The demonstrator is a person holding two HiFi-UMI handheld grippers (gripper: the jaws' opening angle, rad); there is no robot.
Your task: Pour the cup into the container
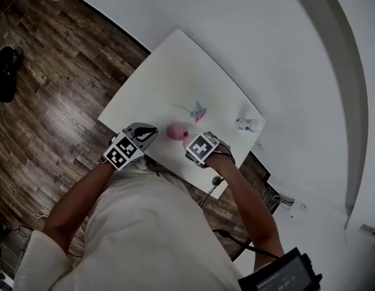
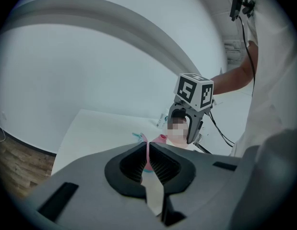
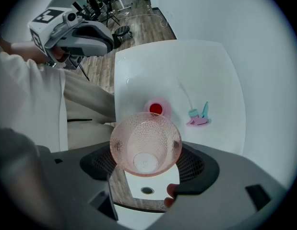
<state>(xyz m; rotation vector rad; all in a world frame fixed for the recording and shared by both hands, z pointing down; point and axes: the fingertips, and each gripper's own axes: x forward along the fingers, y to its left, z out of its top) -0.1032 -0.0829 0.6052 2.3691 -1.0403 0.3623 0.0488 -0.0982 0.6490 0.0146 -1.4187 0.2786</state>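
Observation:
My right gripper is shut on a clear pink dimpled cup; nothing shows inside the cup. It hangs steeply over a small pink container with red contents, which stands on the white table. In the head view the container sits between my two grippers, just left of the right gripper, which hides the cup. My left gripper hovers left of the container, jaws shut. In the left gripper view a thin pink sliver shows in the slit of that gripper; what it is I cannot tell.
A pink and teal object with a thin cord lies farther back on the table. A small white object sits near the table's right corner. Wooden floor surrounds the table, and a white wall rises behind it.

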